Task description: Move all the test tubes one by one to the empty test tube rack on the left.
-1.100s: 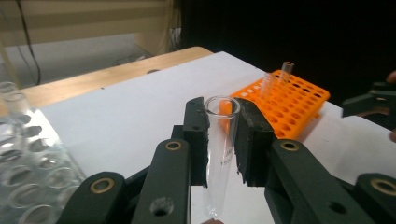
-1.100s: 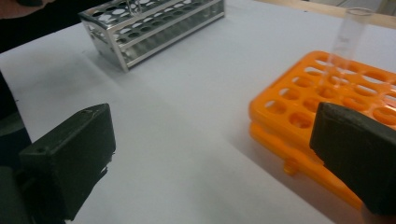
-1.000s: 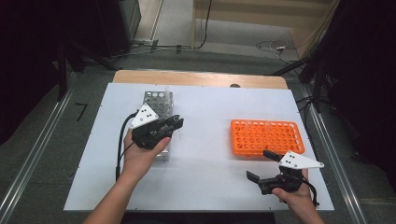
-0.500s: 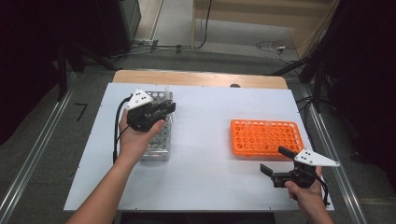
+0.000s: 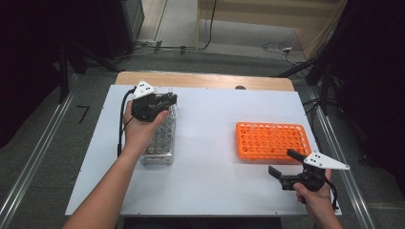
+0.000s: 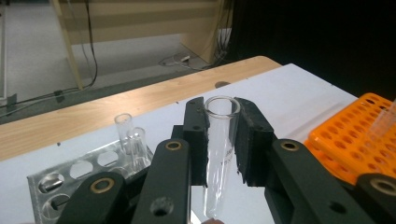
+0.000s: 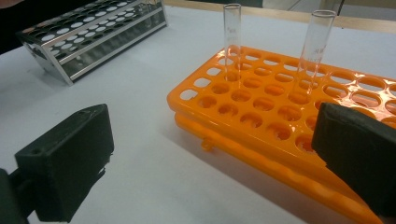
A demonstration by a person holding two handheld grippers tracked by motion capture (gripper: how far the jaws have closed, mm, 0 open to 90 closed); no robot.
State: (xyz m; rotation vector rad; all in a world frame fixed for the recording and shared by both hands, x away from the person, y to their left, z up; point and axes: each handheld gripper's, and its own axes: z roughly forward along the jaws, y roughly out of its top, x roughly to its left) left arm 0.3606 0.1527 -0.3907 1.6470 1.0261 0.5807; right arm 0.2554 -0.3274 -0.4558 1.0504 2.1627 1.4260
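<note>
Even overhead light on the white table [image 5: 210, 124], dark surroundings, soft focus throughout.

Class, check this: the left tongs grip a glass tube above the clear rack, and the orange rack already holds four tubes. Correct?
Not quite. The orange rack holds two tubes, as the right gripper view shows. The left tongs do grip a glass tube.

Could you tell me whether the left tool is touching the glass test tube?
Touching: the left gripper view shows the left tool with both pads pressed against the test tube.
</note>
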